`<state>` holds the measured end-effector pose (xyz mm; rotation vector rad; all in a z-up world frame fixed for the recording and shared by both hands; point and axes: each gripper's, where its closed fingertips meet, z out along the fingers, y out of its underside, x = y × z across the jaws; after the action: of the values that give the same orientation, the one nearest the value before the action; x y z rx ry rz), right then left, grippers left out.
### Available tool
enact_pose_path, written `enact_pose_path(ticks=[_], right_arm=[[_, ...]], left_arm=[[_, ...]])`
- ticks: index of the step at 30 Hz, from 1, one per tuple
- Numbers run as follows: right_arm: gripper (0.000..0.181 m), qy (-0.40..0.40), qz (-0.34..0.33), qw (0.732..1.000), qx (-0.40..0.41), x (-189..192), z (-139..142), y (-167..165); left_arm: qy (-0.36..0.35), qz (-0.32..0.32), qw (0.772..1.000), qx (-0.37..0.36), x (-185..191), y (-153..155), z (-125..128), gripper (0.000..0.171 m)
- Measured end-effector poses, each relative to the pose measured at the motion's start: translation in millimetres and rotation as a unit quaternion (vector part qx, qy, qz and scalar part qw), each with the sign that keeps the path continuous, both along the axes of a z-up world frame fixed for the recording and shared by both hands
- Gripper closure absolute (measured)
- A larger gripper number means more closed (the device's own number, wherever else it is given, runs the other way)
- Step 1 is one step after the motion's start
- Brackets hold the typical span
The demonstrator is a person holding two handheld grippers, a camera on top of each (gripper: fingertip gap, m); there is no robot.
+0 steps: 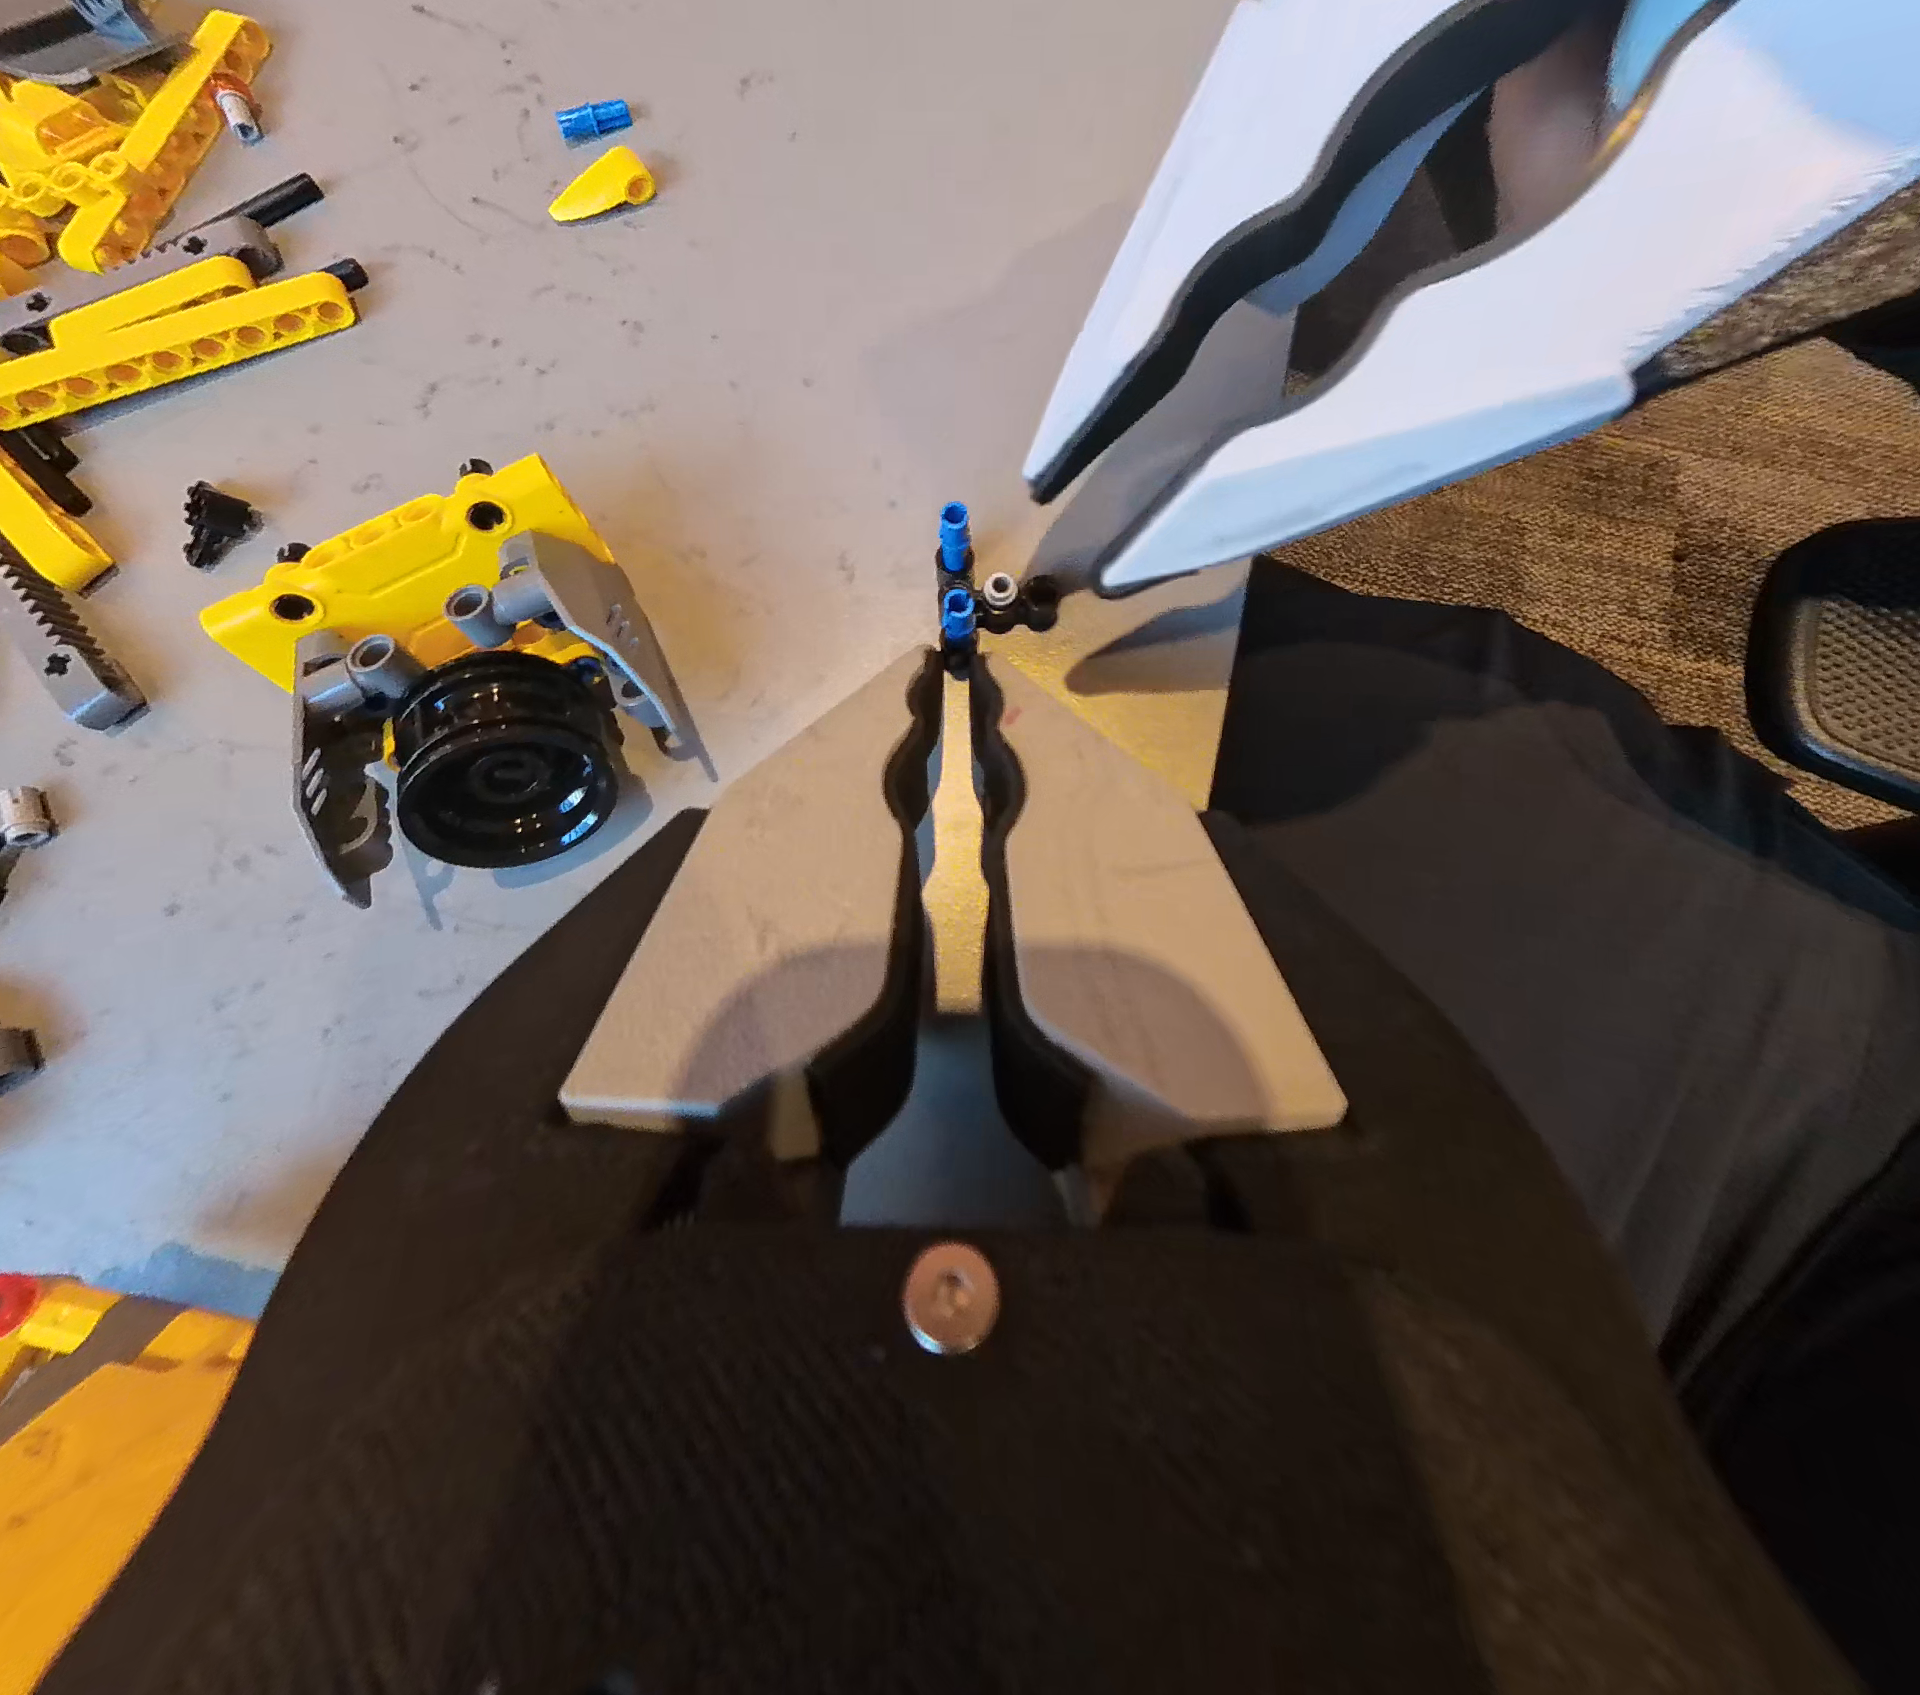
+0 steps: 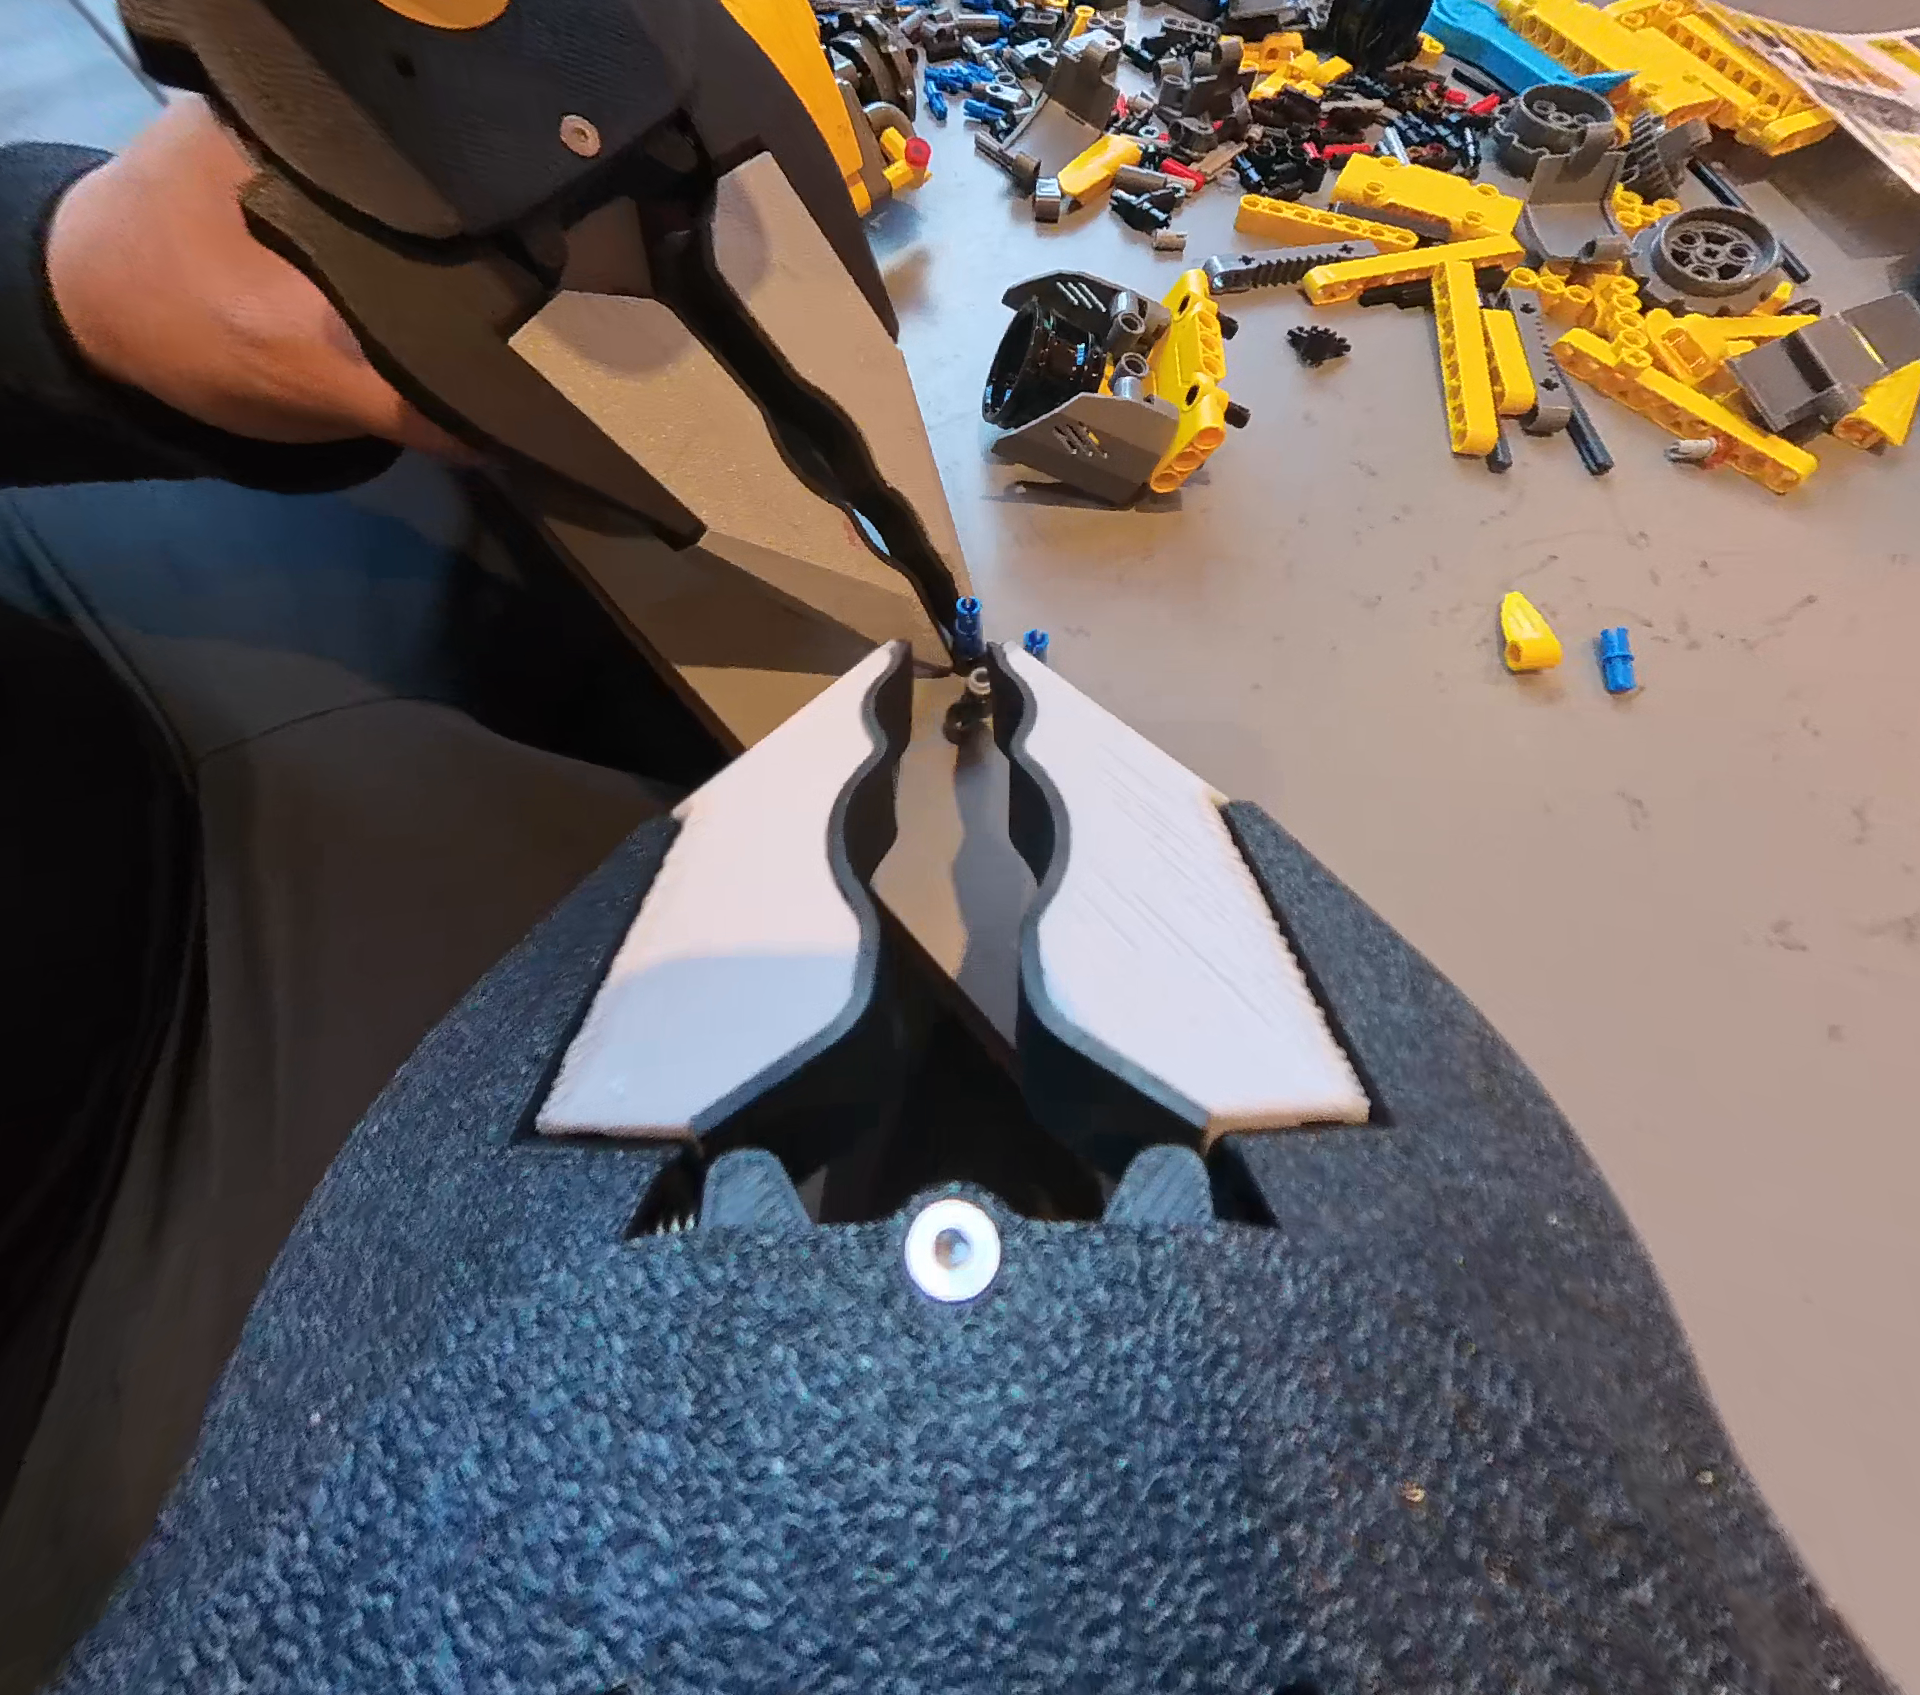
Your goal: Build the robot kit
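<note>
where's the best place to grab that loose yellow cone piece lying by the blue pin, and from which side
Grip the yellow cone piece across its wider, open end, coming straight down from above. It lies on its side on the table, apart from the blue pin, so there is room for a finger on each flank. The tapered tip would likely slip out of the fingers.

Scuffed grey table [image 2: 1455,918] strewn with yellow, grey, black building-toy parts [image 2: 1195,14].
</note>
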<state>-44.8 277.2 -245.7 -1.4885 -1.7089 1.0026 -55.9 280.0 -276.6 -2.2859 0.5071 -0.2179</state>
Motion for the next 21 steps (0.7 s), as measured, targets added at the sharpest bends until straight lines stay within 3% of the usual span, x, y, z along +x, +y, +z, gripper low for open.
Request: enact_pose_path(ticks=[13,21], right_arm=[[0.160,0.002,0.026,0.999,0.040,3.1,4.5,-10.8],[0.157,-0.055,0.046,0.991,0.109,3.9,-13.5,-11.7]], left_arm=[[-0.002,0.003,1.000,-0.001,-0.7,0.1,-0.1,0.169],[-0.012,0.003,1.000,-0.006,-0.5,0.1,-0.4,0.171]])
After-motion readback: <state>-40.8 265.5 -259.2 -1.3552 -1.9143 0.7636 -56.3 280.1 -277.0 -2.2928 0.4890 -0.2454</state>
